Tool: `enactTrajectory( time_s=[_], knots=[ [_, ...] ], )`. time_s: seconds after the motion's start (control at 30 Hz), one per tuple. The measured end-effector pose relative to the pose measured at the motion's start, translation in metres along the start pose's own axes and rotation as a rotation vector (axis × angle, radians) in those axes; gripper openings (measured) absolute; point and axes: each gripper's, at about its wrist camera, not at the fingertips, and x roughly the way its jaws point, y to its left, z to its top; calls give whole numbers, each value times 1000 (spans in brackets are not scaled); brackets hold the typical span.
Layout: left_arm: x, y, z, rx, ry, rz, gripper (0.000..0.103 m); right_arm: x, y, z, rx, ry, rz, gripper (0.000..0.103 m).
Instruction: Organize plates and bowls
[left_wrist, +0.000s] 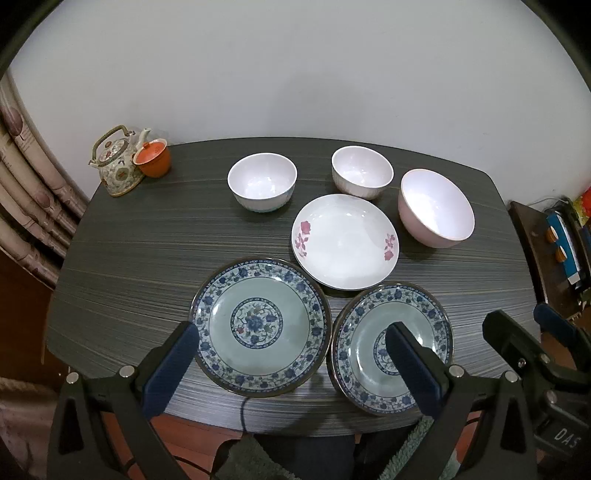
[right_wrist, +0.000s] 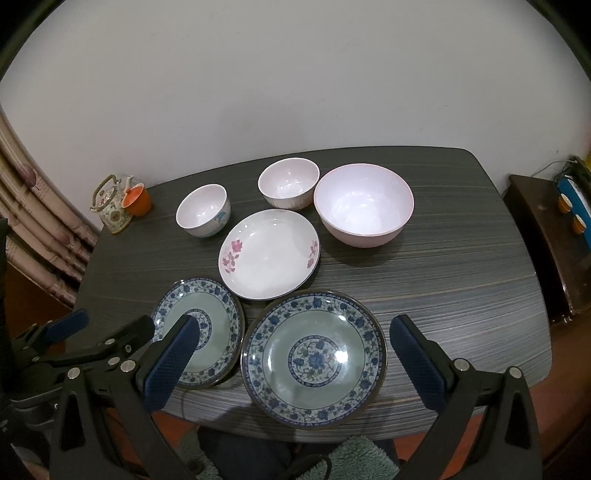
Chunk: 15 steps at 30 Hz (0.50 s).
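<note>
On the dark table (left_wrist: 140, 236) two blue-patterned plates lie at the front: a left one (left_wrist: 258, 325) (right_wrist: 197, 332) and a right one (left_wrist: 391, 345) (right_wrist: 314, 360). Behind them lies a white plate with pink flowers (left_wrist: 345, 242) (right_wrist: 269, 253). At the back stand a white bowl with a blue mark (left_wrist: 262, 182) (right_wrist: 203, 210), a ribbed white bowl (left_wrist: 362, 171) (right_wrist: 288, 182) and a large pink bowl (left_wrist: 436, 208) (right_wrist: 364, 205). My left gripper (left_wrist: 291, 332) is open and empty above the left plate. My right gripper (right_wrist: 295, 328) is open and empty above the right plate.
A patterned teapot (left_wrist: 118, 162) (right_wrist: 110, 203) and an orange cup (left_wrist: 153, 157) (right_wrist: 137, 200) stand at the table's back left corner. A curtain (left_wrist: 26, 192) hangs at left. A dark side cabinet (right_wrist: 546, 236) with small items stands at right. A wall rises behind the table.
</note>
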Motion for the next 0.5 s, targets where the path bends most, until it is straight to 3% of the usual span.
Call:
enactTrajectory(
  time_s=[0.5],
  knots=[
    [-2,2,-2,6,-64,-5,103,-1,3,1,-16,-19,17,102]
  ],
)
